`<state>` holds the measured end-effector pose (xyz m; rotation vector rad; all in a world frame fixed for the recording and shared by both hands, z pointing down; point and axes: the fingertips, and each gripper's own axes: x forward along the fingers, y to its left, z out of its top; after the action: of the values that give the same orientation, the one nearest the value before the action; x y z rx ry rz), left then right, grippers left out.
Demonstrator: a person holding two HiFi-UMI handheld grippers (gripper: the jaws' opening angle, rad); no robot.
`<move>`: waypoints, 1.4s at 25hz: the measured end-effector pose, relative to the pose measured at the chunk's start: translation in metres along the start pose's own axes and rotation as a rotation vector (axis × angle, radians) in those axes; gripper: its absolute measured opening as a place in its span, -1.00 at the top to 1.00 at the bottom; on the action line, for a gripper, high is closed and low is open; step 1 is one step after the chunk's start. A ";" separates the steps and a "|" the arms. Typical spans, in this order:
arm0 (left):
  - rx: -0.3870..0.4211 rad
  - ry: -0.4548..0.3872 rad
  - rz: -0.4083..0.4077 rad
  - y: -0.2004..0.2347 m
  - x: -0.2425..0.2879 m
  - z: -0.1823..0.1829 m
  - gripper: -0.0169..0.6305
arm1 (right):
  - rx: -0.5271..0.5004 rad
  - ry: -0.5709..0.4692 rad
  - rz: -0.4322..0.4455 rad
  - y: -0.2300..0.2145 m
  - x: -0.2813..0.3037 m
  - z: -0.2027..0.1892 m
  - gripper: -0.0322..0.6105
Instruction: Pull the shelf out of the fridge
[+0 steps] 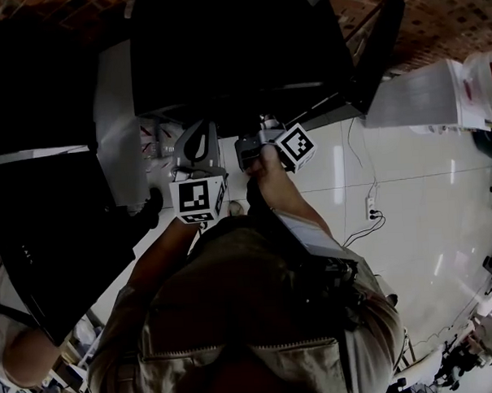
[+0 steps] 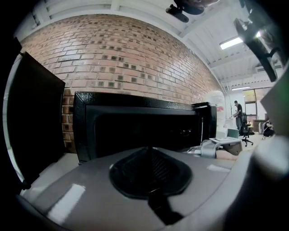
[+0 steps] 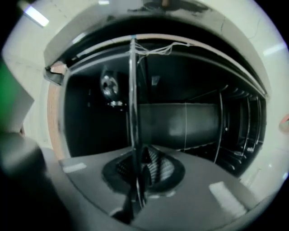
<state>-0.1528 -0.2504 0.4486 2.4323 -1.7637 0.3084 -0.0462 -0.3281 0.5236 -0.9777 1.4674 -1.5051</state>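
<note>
The right tool (image 3: pixel 137 171), clamped on the edge of the shelf (image 3: pixel 132 90), should pull straight and level out of the fridge (image 3: pixel 189 122); the left tool (image 2: pixel 150 171), closed and empty, could support it.

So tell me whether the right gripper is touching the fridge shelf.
Touching. The right gripper view shows the right gripper closed on the thin edge of the shelf, with no gap on either side.
</note>
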 end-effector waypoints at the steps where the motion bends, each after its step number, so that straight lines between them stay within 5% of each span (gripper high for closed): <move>1: 0.000 -0.003 -0.002 -0.001 -0.004 0.001 0.93 | 0.004 -0.001 0.000 0.001 -0.005 -0.001 0.87; 20: -0.015 -0.119 -0.045 -0.018 -0.099 0.015 0.93 | -0.017 0.000 0.047 0.021 -0.119 -0.025 0.87; 35: -0.061 -0.184 0.000 -0.026 -0.197 0.040 0.93 | -0.005 0.021 0.077 0.075 -0.223 -0.057 0.86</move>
<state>-0.1831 -0.0691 0.3640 2.4882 -1.8140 0.0307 -0.0121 -0.1005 0.4483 -0.9004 1.5076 -1.4609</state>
